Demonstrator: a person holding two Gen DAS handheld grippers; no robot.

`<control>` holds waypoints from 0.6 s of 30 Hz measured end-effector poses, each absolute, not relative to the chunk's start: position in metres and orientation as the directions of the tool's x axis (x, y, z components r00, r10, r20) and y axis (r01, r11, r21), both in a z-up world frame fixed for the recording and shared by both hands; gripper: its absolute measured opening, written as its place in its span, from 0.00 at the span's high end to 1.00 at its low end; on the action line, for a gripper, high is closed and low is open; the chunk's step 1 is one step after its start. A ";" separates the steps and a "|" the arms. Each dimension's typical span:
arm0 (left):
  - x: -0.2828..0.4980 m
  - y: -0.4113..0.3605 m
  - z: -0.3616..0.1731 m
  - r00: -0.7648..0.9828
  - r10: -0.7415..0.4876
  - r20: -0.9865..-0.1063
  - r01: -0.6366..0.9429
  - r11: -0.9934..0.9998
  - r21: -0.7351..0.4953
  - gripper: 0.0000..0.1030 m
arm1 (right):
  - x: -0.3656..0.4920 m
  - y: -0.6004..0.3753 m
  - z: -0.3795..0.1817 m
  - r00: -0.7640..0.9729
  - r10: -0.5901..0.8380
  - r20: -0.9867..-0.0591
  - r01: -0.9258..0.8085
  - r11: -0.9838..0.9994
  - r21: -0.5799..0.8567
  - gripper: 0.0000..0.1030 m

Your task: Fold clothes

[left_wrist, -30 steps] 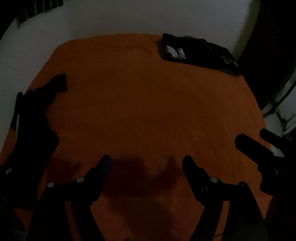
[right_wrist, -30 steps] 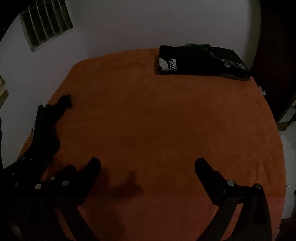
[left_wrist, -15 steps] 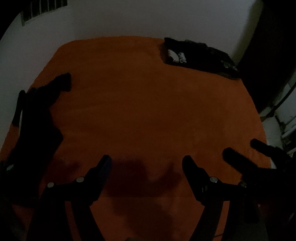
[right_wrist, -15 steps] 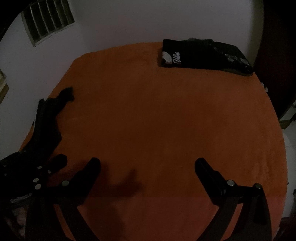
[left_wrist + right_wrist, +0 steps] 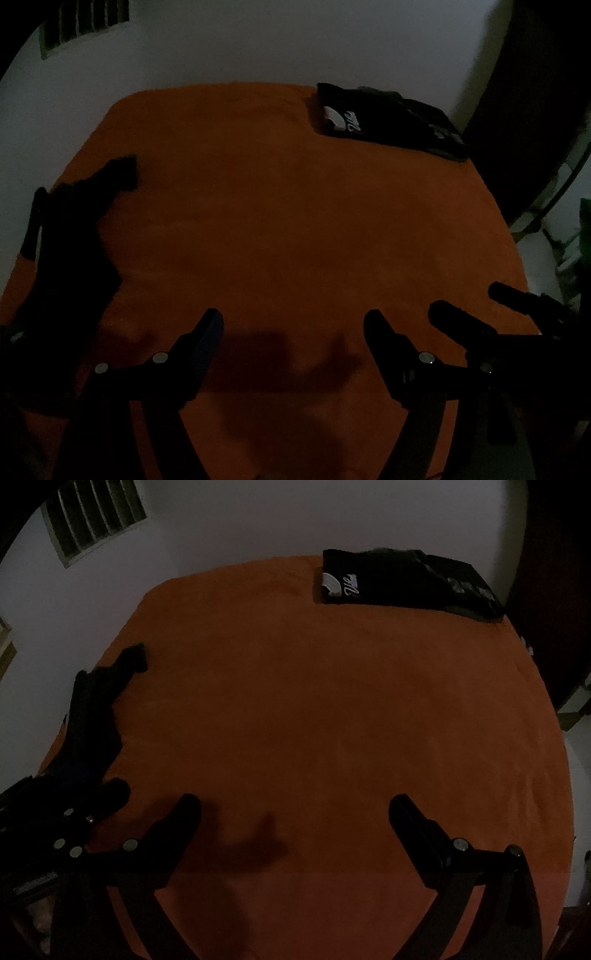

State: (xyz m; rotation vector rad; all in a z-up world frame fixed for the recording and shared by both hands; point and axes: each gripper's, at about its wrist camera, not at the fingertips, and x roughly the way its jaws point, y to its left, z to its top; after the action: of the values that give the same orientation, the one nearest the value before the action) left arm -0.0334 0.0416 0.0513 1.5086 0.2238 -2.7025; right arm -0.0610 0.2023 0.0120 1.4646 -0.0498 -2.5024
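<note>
Left gripper (image 5: 293,325) and right gripper (image 5: 295,812): jaws spread wide, nothing between them, both hanging over bare orange cover (image 5: 295,221). Unfolded dark garment (image 5: 74,229) lies crumpled at the left edge; folded black shirt (image 5: 388,118) sits far corner. Garment likely light, limp, non-slippery. Judged best hold: two edge corners, pinched.

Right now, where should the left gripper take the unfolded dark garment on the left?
Grip the narrow end of the dark garment poking onto the orange cover, approaching from the bare middle: it lies flat, apart from the heap.
</note>
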 end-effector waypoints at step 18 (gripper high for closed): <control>-0.038 0.044 0.046 -0.510 0.047 -0.859 0.094 -0.989 -0.110 0.23 | -0.060 0.210 0.008 -0.456 -0.195 -0.868 0.172 -0.977 0.129 0.01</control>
State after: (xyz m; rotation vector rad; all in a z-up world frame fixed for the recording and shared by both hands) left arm -0.0381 0.0444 0.0462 1.5412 0.2221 -2.6970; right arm -0.0596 0.2105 0.0079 1.5024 -0.0336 -2.5105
